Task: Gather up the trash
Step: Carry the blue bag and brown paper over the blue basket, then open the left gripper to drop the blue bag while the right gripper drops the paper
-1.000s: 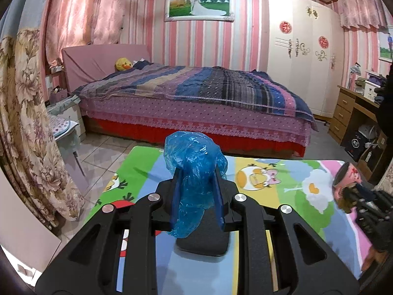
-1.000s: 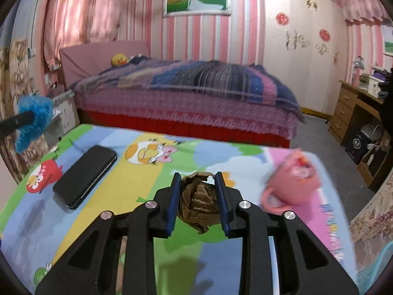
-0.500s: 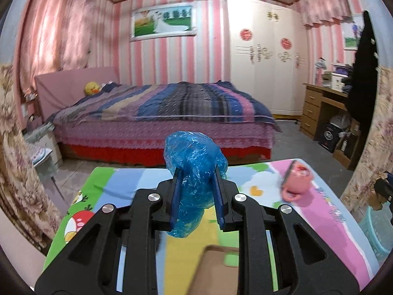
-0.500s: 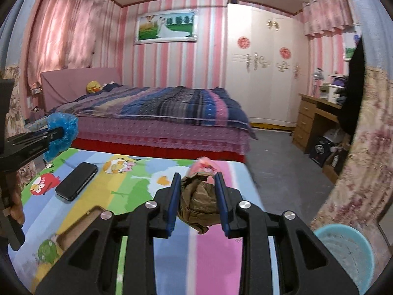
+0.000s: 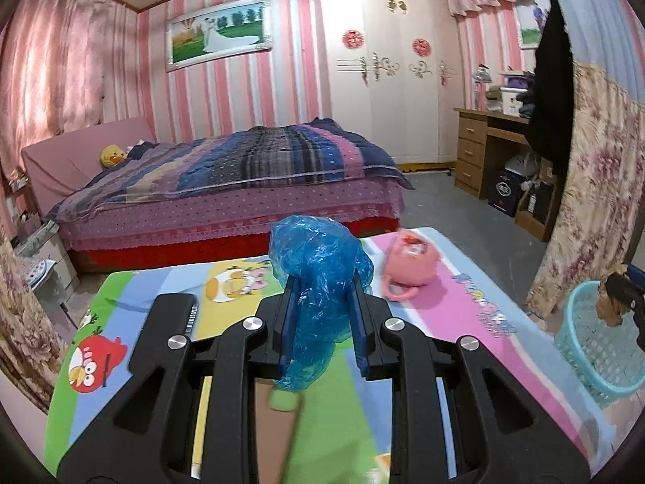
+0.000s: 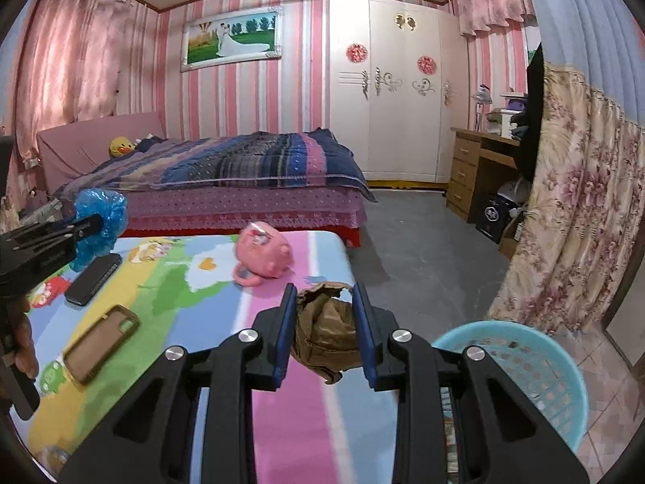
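Note:
My left gripper (image 5: 321, 282) is shut on a crumpled blue plastic bag (image 5: 318, 278), held above the colourful cartoon table mat (image 5: 471, 314). From the right wrist view the same blue plastic bag (image 6: 98, 222) shows at the far left in the left gripper (image 6: 90, 224). My right gripper (image 6: 324, 296) is shut on a brown paper wad (image 6: 326, 330), near the mat's right edge. A light blue mesh trash basket (image 6: 524, 359) stands on the floor just right of it. In the left wrist view the trash basket (image 5: 592, 347) is at the right, with the brown paper wad (image 5: 608, 308) over it.
A pink mug (image 6: 264, 256) lies on the mat (image 6: 282, 403), with a black phone (image 6: 94, 278) and a brown phone case (image 6: 100, 343) further left. A bed (image 6: 225, 185) stands behind, a wooden desk (image 6: 479, 169) and floral curtain (image 6: 576, 222) to the right.
Both grippers have swung to the right across the mat with their loads still held. The trash basket has come into view, and the pink mug has shifted left in the pictures.

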